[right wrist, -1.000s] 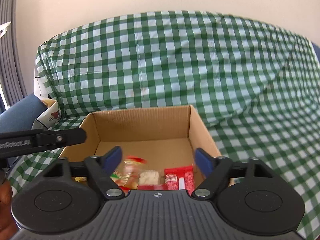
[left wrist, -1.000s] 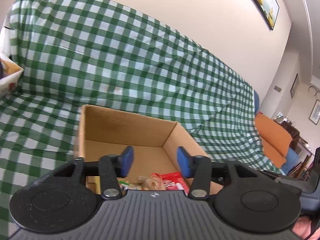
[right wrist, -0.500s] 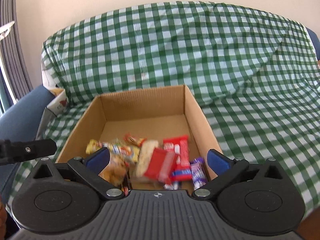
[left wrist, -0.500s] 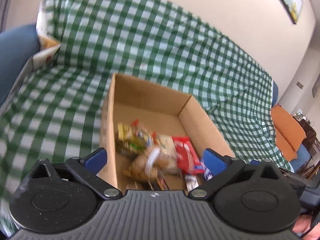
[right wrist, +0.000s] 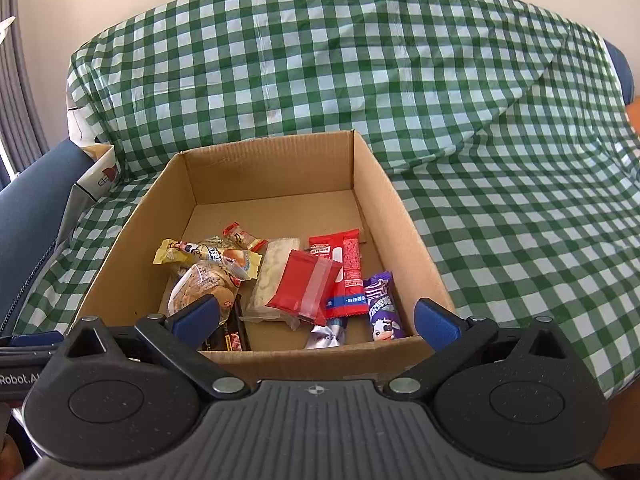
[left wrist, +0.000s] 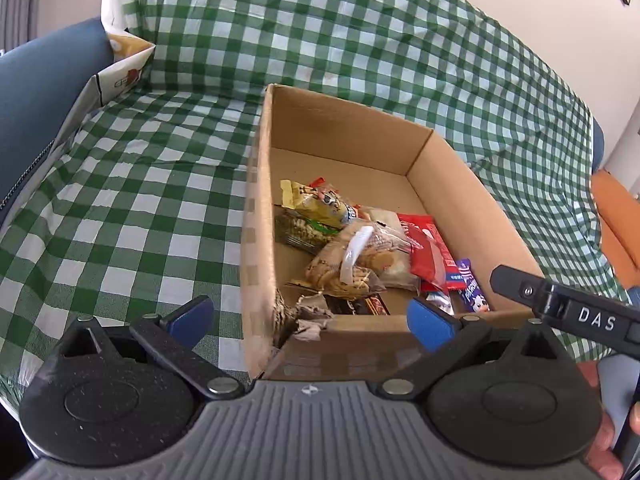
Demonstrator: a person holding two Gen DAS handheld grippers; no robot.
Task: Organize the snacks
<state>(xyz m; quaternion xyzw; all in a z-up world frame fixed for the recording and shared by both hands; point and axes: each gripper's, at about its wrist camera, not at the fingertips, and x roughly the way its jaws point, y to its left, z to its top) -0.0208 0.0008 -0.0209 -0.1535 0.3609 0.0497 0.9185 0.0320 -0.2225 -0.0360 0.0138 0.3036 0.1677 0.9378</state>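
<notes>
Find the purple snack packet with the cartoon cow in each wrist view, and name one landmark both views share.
Left wrist: purple packet lies at the box's near right corner, partly hidden by red packets.
Right wrist: purple packet lies lower right of the pile, fully shown.
Shared landmark: cardboard box.

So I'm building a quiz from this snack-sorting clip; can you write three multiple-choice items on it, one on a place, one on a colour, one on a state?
1. Where do the snacks lie?
A. in the cardboard box
B. on the checked cloth
C. on the blue cushion

2. What colour is the small packet with the cartoon cow?
A. yellow
B. purple
C. orange

3. How do the right gripper's jaws stand?
A. shut on a packet
B. shut on nothing
C. wide open, holding nothing

Key: 1 A, all packets sit inside the cardboard box. 2 B, the cow packet is purple. 3 C, the right gripper has its blue pads spread apart with nothing gripped.
</notes>
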